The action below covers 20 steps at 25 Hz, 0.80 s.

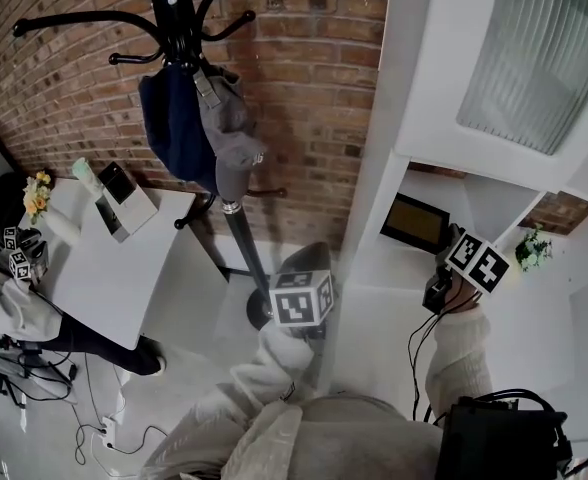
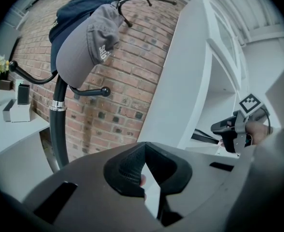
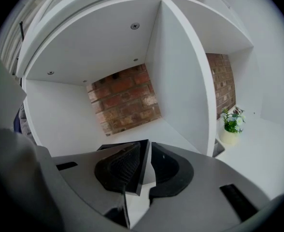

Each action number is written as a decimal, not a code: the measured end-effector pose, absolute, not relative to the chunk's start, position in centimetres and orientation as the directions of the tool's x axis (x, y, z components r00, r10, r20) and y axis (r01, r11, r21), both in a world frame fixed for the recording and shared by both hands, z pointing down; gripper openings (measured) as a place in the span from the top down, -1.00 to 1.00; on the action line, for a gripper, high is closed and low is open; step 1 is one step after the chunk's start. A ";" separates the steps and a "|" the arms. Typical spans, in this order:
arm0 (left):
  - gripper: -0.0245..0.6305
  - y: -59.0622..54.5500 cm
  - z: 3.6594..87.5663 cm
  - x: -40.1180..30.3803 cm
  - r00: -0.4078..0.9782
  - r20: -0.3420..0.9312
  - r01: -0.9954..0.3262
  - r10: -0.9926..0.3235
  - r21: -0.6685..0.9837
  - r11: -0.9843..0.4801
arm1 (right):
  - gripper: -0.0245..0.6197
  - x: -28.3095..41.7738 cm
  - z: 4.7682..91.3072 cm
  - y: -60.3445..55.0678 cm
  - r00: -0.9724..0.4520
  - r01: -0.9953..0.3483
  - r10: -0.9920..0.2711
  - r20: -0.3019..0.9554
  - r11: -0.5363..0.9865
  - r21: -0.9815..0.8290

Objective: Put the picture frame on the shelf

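Picture frame (image 3: pixel 141 170) is sitting edge-on between the right gripper's (image 3: pixel 148 146) jaws, which are clamping it, inside the shelf's (image 3: pixel 180 81) brick-backed compartment. Left gripper (image 2: pixel 144 151) is hovering outside the shelf's left wall, jaws pinched together, holding nothing.

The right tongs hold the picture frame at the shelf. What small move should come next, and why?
Probably ease the right tongs forward and down a little, until the picture frame rests on the shelf floor, before opening them. The tongs are shut on the frame's dark edge, and the shelf ahead looks bare. Whether the frame already touches the floor cannot be told.
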<state>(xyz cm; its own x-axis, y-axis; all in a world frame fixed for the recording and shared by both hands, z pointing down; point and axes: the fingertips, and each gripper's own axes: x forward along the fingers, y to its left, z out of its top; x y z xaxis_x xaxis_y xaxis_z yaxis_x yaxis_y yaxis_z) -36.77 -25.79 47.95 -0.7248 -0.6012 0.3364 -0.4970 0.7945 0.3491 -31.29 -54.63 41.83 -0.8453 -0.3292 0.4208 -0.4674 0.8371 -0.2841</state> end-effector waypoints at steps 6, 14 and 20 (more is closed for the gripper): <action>0.90 -26.3 48.0 -35.4 -0.713 0.329 -0.509 -0.619 0.364 0.780 | 0.69 -28.1 42.3 -54.6 -0.839 -0.488 -0.335 0.429 0.813 -0.317; 0.90 -27.4 50.1 -32.0 -0.662 0.375 -0.523 -0.649 0.390 0.758 | 0.69 -24.3 44.8 -53.6 -0.817 -0.505 -0.312 0.484 0.793 -0.341; 0.90 -26.4 51.0 -30.0 -0.643 0.404 -0.531 -0.651 0.377 0.759 | 0.74 -23.1 46.7 -50.6 -0.828 -0.470 -0.248 0.502 0.795 -0.383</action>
<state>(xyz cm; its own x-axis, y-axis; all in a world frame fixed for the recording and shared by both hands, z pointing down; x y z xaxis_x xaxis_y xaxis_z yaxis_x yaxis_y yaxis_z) -30.03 -26.44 50.97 -0.6431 -0.6506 0.4038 -0.5310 0.7589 0.3770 -23.09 -50.62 46.65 -0.8284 -0.2483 0.5022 -0.4704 0.7951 -0.3829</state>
